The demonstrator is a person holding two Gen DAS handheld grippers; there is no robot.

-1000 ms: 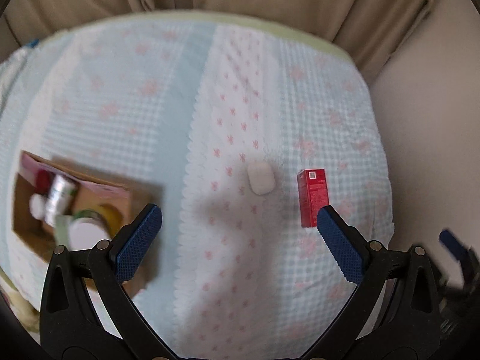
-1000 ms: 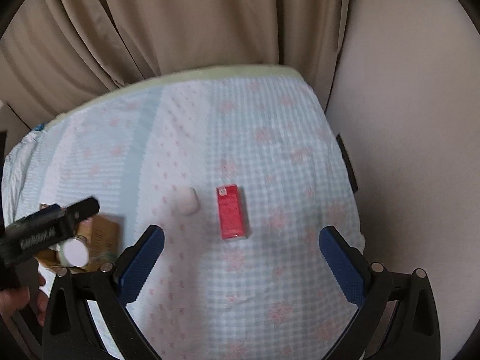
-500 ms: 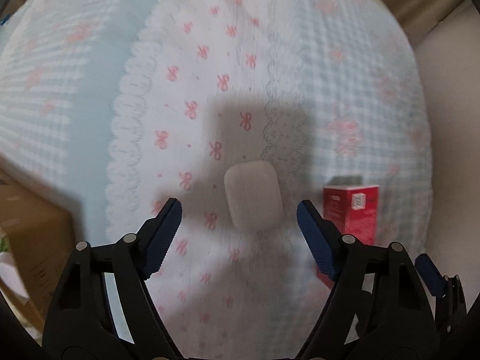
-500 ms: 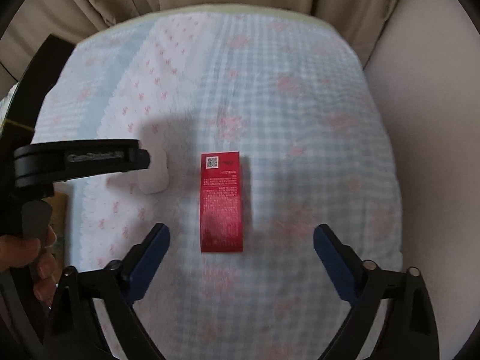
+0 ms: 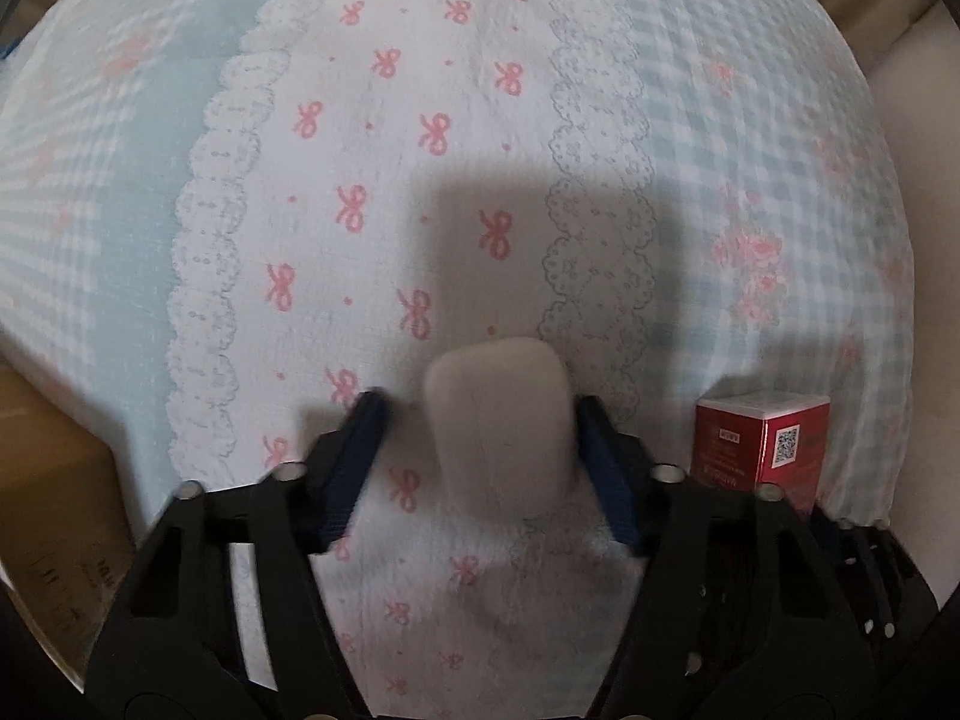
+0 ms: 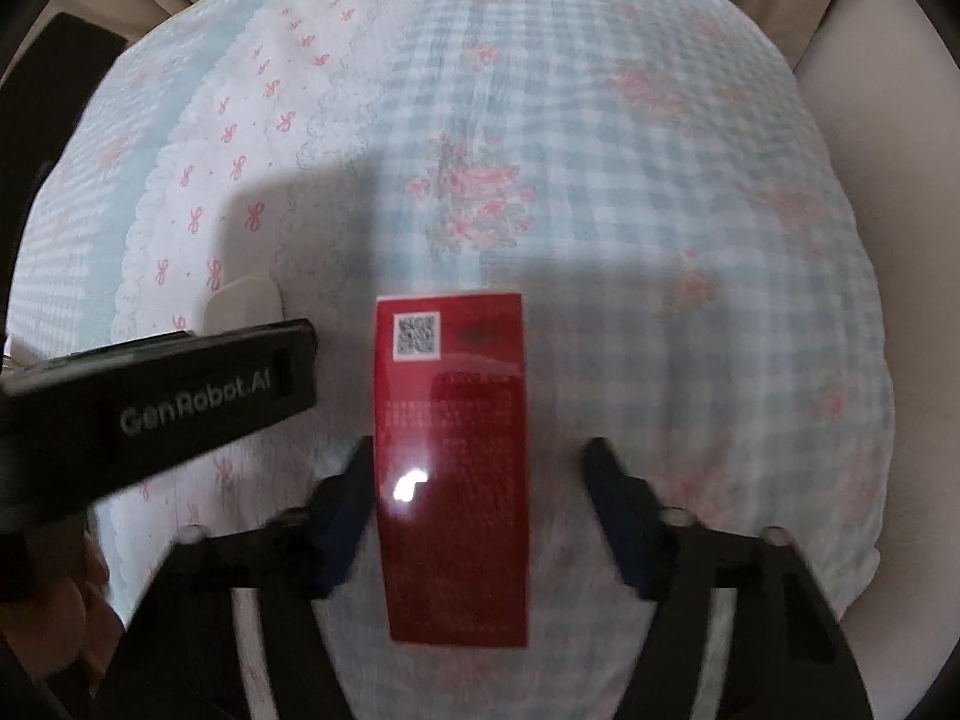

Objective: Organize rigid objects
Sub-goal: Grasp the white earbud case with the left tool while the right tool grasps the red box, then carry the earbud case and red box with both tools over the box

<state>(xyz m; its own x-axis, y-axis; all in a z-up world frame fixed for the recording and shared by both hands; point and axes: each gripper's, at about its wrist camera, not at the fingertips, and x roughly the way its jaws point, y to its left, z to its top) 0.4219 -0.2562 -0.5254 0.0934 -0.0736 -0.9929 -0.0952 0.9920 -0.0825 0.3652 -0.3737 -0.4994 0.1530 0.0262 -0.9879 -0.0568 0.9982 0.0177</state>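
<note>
Two grippers have dropped close onto the patterned bedspread (image 5: 420, 90) within the last second, each now straddling its own item, so both pickups look imminent. Red box (image 6: 453, 468) lies flat between the right gripper (image 6: 480, 468) fingers: left pad touching or just beside its edge, right pad apart, jaws partly open, nothing gripped yet. White case (image 5: 498, 420) sits between the left gripper (image 5: 480, 456) pads, which have narrowed; right pad about touching, left pad just off, so not clamped. Cardboard box (image 5: 54, 510) waits at left edge, likely the drop spot.
</note>
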